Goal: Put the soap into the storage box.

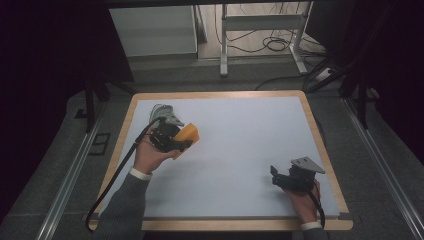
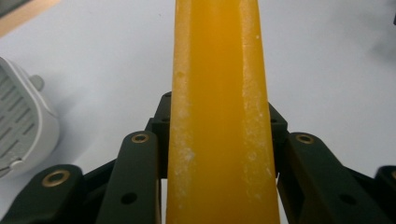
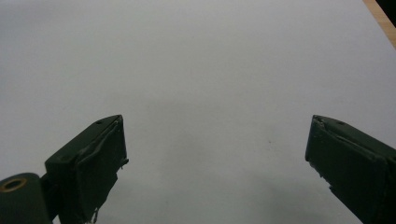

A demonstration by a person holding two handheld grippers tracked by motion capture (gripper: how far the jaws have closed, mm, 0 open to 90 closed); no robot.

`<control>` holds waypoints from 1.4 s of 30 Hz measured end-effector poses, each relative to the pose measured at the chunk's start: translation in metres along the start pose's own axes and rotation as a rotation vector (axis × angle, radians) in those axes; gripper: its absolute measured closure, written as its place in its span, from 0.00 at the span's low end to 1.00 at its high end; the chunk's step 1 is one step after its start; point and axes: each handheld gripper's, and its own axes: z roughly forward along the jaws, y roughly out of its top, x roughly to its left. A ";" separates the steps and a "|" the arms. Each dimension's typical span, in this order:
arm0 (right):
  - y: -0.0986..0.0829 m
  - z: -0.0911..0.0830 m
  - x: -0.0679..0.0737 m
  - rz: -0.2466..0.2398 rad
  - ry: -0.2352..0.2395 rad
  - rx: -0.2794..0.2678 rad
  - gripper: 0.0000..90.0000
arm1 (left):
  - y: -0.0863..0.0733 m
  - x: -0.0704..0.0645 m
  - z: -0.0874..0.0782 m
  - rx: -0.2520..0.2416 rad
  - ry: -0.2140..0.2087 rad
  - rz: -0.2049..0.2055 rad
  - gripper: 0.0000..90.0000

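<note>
The left gripper [image 1: 184, 141] clamps a yellow-orange block [image 1: 187, 134], which runs up between its jaws in the left gripper view. Just beside them lies a white slotted object [image 2: 21, 126], perhaps a small plastic device; the high view shows it dimly. The right gripper [image 3: 217, 149] is spread wide over bare white tabletop [image 3: 210, 60], well apart from the block.

Block [image 1: 186, 133] sitting on table's [image 1: 240, 130] left part, just right of white device [image 1: 161, 111]; right gripper [image 1: 274, 176] lying well right of block.
</note>
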 end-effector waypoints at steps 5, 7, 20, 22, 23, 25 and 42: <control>0.000 0.000 0.000 0.001 -0.002 0.001 0.06 | 0.000 0.003 -0.004 -0.012 -0.001 -0.007 0.68; 0.000 0.000 0.000 0.001 -0.004 -0.001 0.06 | 0.000 0.006 -0.005 -0.011 -0.001 -0.009 0.68; 0.000 0.000 0.000 -0.001 -0.005 0.000 0.06 | 0.003 0.030 -0.004 -0.014 0.026 -0.070 0.68; 0.000 0.000 0.000 -0.001 -0.006 0.000 0.06 | 0.003 0.032 -0.003 -0.015 0.029 -0.073 0.68; 0.000 0.000 0.000 -0.002 -0.007 0.000 0.06 | 0.004 0.033 -0.003 -0.015 0.025 -0.078 0.68; 0.000 0.000 0.000 -0.002 -0.007 0.000 0.06 | 0.004 0.035 -0.003 -0.014 0.029 -0.080 0.68; 0.000 0.000 0.000 -0.004 -0.006 0.000 0.06 | 0.011 0.052 -0.004 -0.012 0.039 -0.113 0.68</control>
